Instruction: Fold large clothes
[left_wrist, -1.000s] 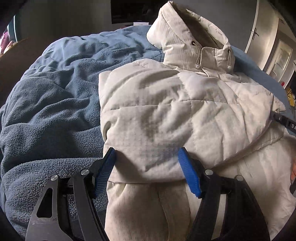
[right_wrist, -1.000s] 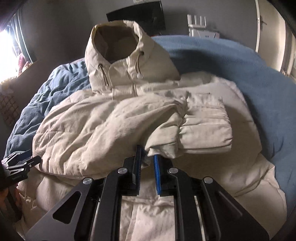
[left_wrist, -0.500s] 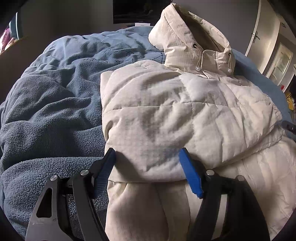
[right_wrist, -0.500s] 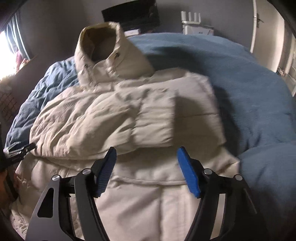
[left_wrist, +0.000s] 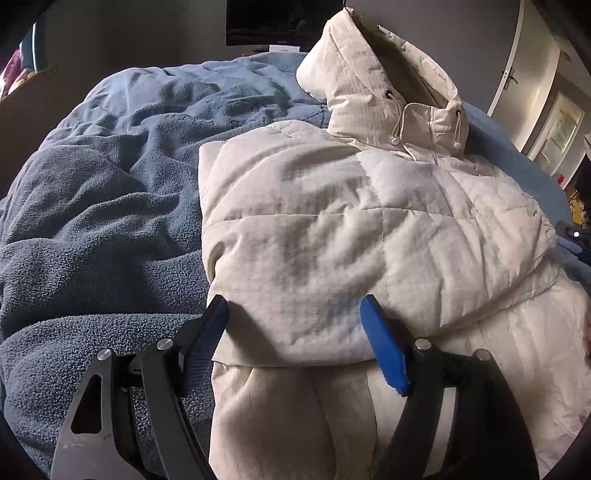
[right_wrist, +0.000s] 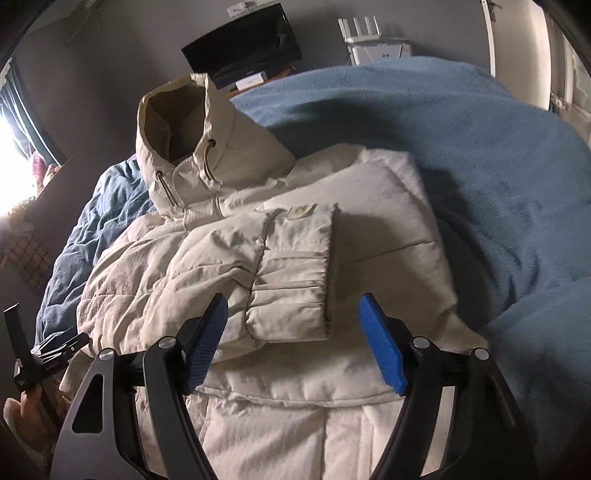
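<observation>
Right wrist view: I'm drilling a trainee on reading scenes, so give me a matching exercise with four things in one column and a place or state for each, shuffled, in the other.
Things:
1. hood
2. sleeve cuff
3. blanket
4. right tongs

Places or states:
A. spread under the jacket
B. open, holding nothing
C. standing up at the jacket's far end
D. folded across the jacket's front

Pairs: 1-C, 2-D, 3-A, 4-B
</observation>
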